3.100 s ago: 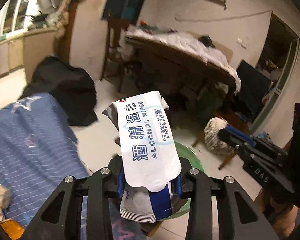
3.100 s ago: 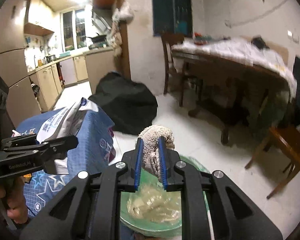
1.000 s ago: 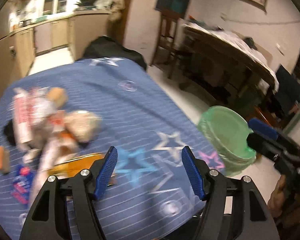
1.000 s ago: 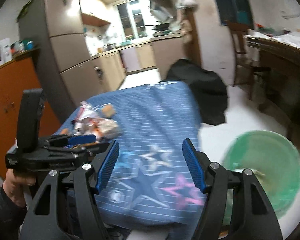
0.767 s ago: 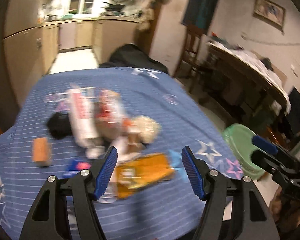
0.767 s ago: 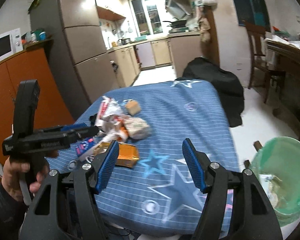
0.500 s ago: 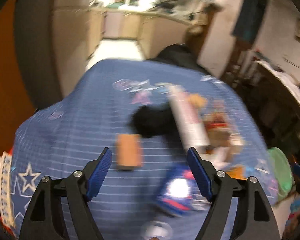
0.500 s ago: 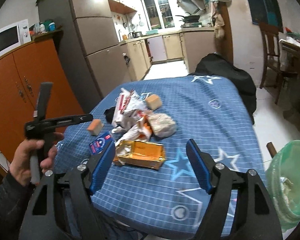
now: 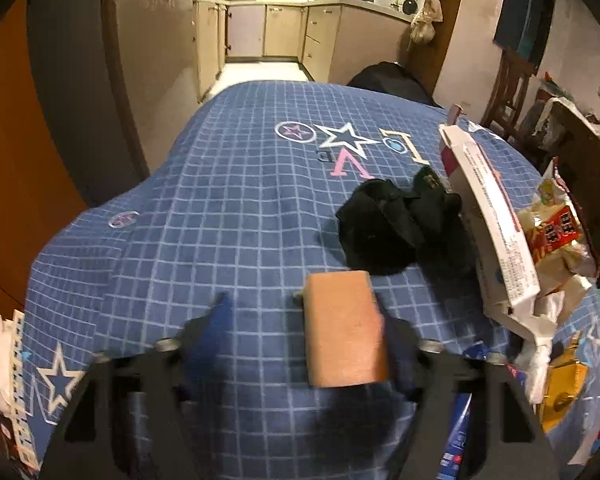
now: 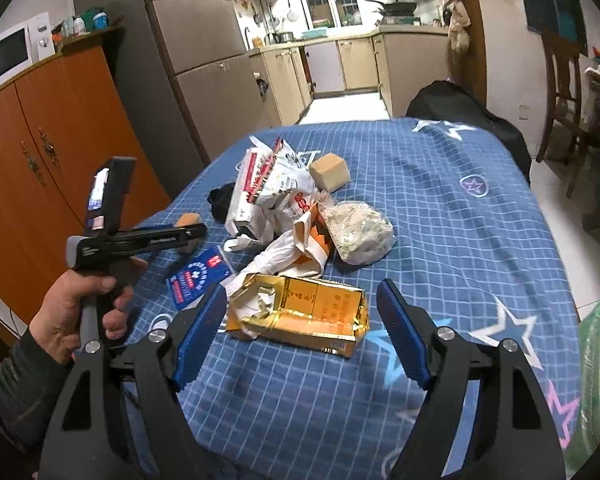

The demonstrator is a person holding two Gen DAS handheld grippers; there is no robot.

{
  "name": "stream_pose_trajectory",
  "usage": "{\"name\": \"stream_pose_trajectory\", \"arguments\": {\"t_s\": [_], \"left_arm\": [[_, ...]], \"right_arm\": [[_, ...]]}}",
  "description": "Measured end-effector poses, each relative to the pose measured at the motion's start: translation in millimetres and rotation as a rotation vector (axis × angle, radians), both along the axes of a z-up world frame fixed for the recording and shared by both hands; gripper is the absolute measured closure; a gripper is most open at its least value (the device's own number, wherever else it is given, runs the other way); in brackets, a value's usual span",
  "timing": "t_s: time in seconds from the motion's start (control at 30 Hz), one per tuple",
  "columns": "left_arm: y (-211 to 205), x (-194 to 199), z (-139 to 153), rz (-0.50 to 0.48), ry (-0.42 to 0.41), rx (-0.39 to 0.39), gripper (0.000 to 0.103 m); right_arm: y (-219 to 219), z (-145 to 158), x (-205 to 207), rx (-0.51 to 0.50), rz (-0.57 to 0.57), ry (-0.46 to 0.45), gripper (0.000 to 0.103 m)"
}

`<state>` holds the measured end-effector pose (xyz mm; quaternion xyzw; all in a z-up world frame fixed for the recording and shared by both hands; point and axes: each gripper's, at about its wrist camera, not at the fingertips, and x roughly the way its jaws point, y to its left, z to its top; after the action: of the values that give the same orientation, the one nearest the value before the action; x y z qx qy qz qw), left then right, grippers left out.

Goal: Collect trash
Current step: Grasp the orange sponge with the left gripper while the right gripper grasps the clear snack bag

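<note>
You swung left gripper [image 9: 300, 320] from bin back over table – jaws just closing around orange block [image 9: 344, 328], not yet pinched. Right gripper [image 10: 300, 340] gaped empty, gold packet [image 10: 300, 316] at 12 o'clock – next pickup, likely.

Blue grid-checked tablecloth [image 10: 440, 216] (pale stars), gold packet [image 10: 312, 312], tan sponge [image 9: 344, 328]
</note>
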<state>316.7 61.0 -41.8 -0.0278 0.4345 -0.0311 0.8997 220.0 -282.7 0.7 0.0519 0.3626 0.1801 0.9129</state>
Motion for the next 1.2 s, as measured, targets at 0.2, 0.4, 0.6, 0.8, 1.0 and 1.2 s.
{"name": "stream_pose_trajectory", "arguments": {"t_s": [0.2,0.4,0.6,0.8,1.0,1.2], "left_arm": [[-12.5,-15.2,-1.1,-0.046,-0.023,0.005,0.075],[-15.9,-17.8,-5.8,-0.041,-0.012,-0.061,0.075],[-14.6,-13.8,-6.4,-0.034,-0.016,-0.054,0.075],[-15.2,-23.2,-1.1,-0.005,-0.047,-0.055,0.076],[-26.5,-53.8,40.9,-0.023,-0.163,-0.064,0.076],[-74.3,-90.4,90.4,-0.146,-0.279,-0.123,0.076]], "right_arm": [[-10.0,-15.1,47.5,-0.047,-0.04,0.031,0.032],[-7.6,-32.9,97.4,-0.117,0.001,0.109,0.032],[-8.4,-48.2,123.8,-0.089,0.015,0.158,0.039],[-7.8,-33.7,104.0,-0.11,-0.027,0.078,0.062],[-24.4,6.3,58.5,-0.078,-0.104,-0.049,0.062],[-36.8,44.1,1.6,-0.072,-0.155,-0.165,0.062]]}}
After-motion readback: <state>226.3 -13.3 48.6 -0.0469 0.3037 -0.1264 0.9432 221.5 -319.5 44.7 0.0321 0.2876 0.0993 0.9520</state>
